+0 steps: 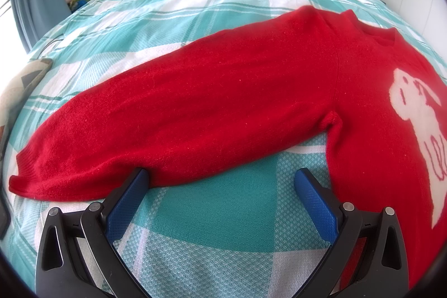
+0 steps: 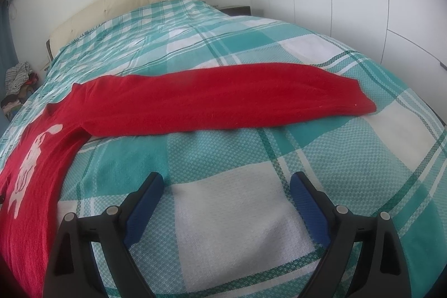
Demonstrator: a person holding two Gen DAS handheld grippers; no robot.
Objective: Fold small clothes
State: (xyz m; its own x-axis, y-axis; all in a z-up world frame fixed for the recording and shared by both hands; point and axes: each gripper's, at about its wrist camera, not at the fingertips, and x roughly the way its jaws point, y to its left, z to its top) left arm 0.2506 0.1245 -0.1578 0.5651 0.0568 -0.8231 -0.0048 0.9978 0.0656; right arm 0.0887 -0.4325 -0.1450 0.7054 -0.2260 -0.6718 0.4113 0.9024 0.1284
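Jaws spread on both grippers; only left gripper (image 1: pixel 220 178) touches the red sweater's (image 1: pixel 223 91) sleeve.

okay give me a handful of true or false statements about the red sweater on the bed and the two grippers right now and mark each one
1. The red knit sweater lies spread flat on the teal and white checked bedspread. True.
2. The left gripper is clamped on a sleeve. False: its jaws stand open, with one blue fingertip at the sleeve's lower edge.
3. The right gripper is open and holds nothing. True.
4. Both sleeves are folded across the chest. False: each sleeve stretches straight out sideways.
5. The sweater's front carries a white animal figure. True.
6. The sweater is blue. False: it is red.
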